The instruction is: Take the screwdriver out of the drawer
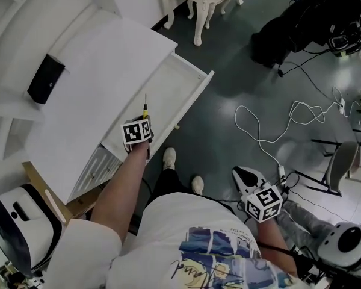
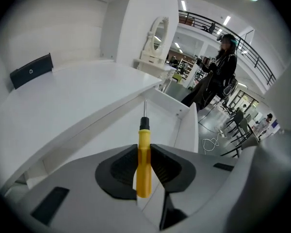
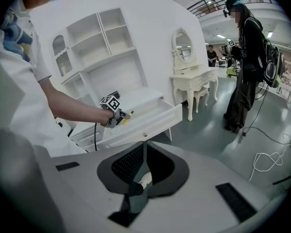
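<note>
The screwdriver point(image 2: 143, 163) has a yellow handle and a thin metal shaft. My left gripper point(image 2: 144, 148) is shut on the handle, with the shaft pointing ahead over the open white drawer point(image 2: 184, 125). In the head view the left gripper point(image 1: 144, 123) hangs above the drawer point(image 1: 179, 83), the screwdriver point(image 1: 145, 109) sticking out past it. The right gripper view shows the same hold from the side, the screwdriver point(image 3: 127, 115) clear above the drawer point(image 3: 153, 118). My right gripper point(image 3: 144, 147) is shut with nothing in it, low at my right side point(image 1: 245, 175), away from the desk.
A black box point(image 1: 46, 78) lies on the white desk top point(image 1: 102, 65). A white dressing table point(image 1: 200, 2) stands beyond the drawer. White cables point(image 1: 271, 131) and black bags point(image 1: 307, 23) lie on the dark floor. A person point(image 3: 247, 57) stands at the right.
</note>
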Tool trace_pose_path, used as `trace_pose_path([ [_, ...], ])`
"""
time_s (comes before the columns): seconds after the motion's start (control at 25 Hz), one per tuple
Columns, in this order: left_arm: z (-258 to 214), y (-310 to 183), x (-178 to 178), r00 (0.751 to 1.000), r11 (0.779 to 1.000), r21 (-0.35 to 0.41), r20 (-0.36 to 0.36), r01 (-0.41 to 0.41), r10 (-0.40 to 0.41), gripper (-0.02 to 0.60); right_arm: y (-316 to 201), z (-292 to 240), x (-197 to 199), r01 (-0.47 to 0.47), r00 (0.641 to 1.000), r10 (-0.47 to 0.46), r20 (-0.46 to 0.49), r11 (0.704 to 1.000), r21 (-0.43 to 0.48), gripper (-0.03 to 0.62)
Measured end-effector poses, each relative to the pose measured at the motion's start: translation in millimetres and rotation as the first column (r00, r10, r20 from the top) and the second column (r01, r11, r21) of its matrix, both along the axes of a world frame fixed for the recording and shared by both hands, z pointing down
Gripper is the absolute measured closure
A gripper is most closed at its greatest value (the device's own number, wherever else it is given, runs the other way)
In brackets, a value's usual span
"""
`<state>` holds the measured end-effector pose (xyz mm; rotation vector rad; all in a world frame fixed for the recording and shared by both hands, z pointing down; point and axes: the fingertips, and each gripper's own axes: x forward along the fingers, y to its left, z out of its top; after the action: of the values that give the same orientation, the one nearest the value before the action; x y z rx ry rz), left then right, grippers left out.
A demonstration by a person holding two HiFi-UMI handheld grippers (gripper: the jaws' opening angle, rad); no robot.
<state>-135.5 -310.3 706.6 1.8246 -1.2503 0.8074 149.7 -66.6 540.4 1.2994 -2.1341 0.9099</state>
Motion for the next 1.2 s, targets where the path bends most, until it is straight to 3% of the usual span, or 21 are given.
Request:
trace_pose_path([
  [0.4, -78.6, 50.3, 9.0, 0.995, 0.990, 0.139, -0.097, 0.022, -0.009, 0.491, 18.2, -2.6, -3.8, 0.091, 0.995, -0.094, 0.039, 0.993, 0.074, 0.553],
  [0.72, -132.3, 111.9, 28.7, 0.981, 0.981, 0.194, -0.193, 0.009, 0.029, 0.491, 37.6, -1.9, -10.3, 0.142, 0.988, -0.147, 0.048, 0.985, 0.101, 0.553],
  [1.2, -183.7, 188.3, 55.7, 0.967, 0.969, 0.236, -0.219, -0.073, 0.126, 0.491, 39.1, -14.8, -20.7, 0.220, 0.973, -0.228, 0.043, 0.965, 0.146, 0.554],
])
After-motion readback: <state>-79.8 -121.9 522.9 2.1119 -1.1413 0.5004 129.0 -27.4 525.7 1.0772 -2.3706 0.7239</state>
